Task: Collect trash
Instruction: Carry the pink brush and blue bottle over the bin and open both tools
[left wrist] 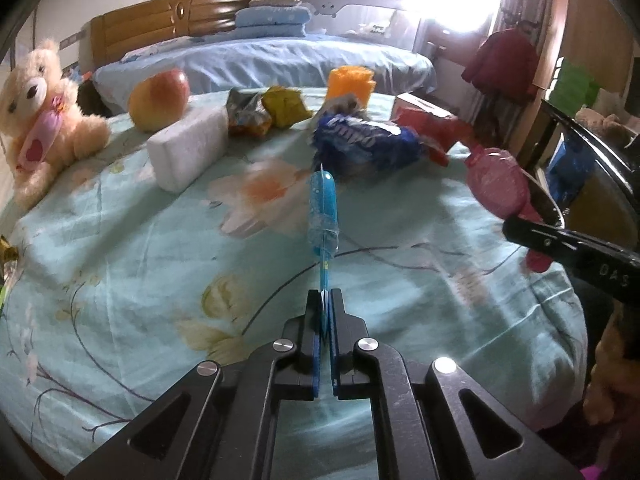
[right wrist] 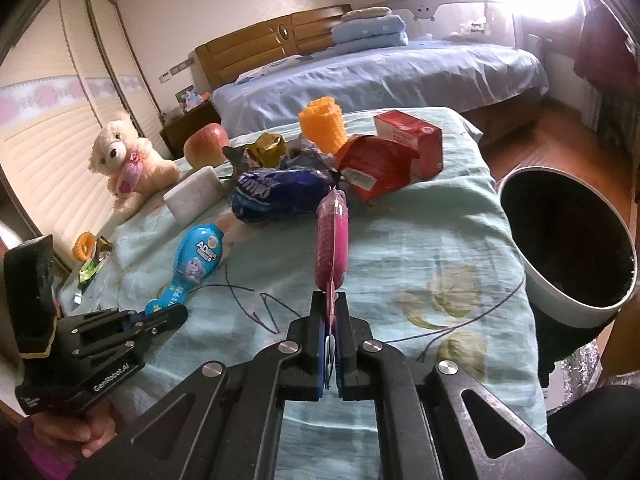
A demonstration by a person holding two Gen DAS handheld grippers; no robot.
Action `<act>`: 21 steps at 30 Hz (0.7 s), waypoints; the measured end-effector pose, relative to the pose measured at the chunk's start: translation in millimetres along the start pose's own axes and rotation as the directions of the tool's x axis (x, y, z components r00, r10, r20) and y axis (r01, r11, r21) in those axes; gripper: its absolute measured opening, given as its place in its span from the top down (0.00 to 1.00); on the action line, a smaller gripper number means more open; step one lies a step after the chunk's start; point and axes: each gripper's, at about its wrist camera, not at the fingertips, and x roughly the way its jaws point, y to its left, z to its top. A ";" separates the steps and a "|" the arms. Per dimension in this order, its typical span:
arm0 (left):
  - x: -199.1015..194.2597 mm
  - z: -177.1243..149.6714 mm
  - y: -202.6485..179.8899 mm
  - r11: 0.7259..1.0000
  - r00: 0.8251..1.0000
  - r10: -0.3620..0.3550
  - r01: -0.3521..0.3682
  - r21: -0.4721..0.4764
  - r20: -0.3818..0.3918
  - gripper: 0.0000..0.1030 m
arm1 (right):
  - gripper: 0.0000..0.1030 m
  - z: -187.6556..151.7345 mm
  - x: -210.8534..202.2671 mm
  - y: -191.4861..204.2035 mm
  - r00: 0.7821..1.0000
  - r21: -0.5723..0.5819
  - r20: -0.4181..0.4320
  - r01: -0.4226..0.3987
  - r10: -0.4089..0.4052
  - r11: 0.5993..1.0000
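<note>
On my left gripper (right wrist: 160, 316), seen from my right wrist, white lettering reads "GenRobot.AI". The blue pouch (right wrist: 196, 264) it pinches shows "AD" in white. Just beyond that pouch, a dark blue wrapper (right wrist: 280, 192) carries large white letters, too blurred to read.

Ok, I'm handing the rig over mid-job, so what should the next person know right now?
Left gripper: shut on the blue pouch, held above the bedspread.
Right gripper: shut on the pink pouch, also lifted.
Bin: at the bed's right edge, nearest the right gripper; its inside is too dark to see.
Left: drop both pouches, then collect the blue wrapper, red bag and the crumpled wrappers behind them.
</note>
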 end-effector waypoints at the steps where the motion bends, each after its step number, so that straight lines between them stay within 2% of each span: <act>1: -0.3 1.5 -3.0 1.000 1.000 -0.005 0.005 0.006 0.005 0.98 | 0.97 0.0 -1.0 -2.6 1.000 0.005 0.001 0.001 -0.001 1.000; 21: 25.1 35.8 -79.9 0.986 0.993 -0.120 0.120 0.116 -0.010 0.98 | 0.97 1.2 -27.0 -76.4 0.996 0.128 0.029 0.075 -0.079 0.989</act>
